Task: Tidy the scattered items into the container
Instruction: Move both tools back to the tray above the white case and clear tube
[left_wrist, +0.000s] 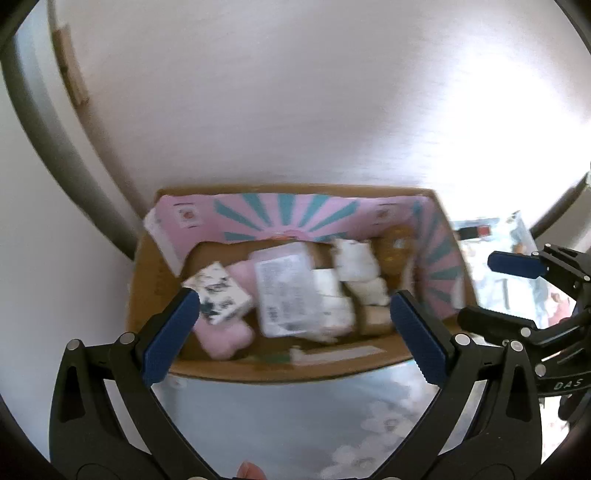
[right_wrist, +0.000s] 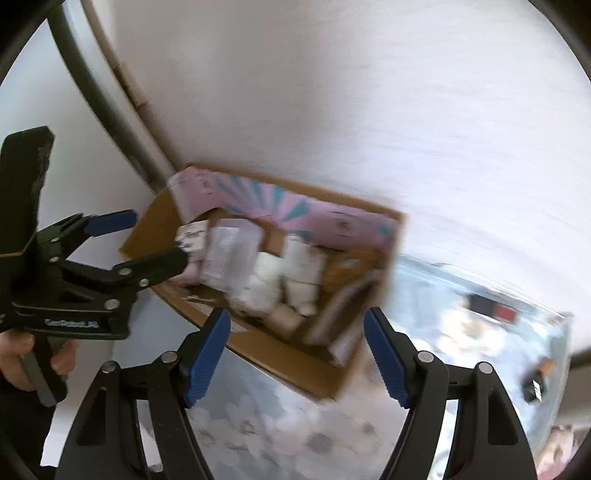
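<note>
Both tools, left (left_wrist: 291, 314) & right (right_wrist: 297, 354), spread, empty, over cardboard box (left_wrist: 147, 266) w/ boxy packs.

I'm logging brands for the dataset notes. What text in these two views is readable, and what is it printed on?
"DAS": white letters on the right gripper body, rest cut off.
White lettering on the left gripper body: too blurred to read.
Labels on the packets in the cardboard box: too blurred.

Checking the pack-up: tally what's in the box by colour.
Pink pad: 1
Brown toy: 1
Black-and-white carton: 1
Clear packet: 1
White pieces: about 4, blurred
Total: about 8
</note>
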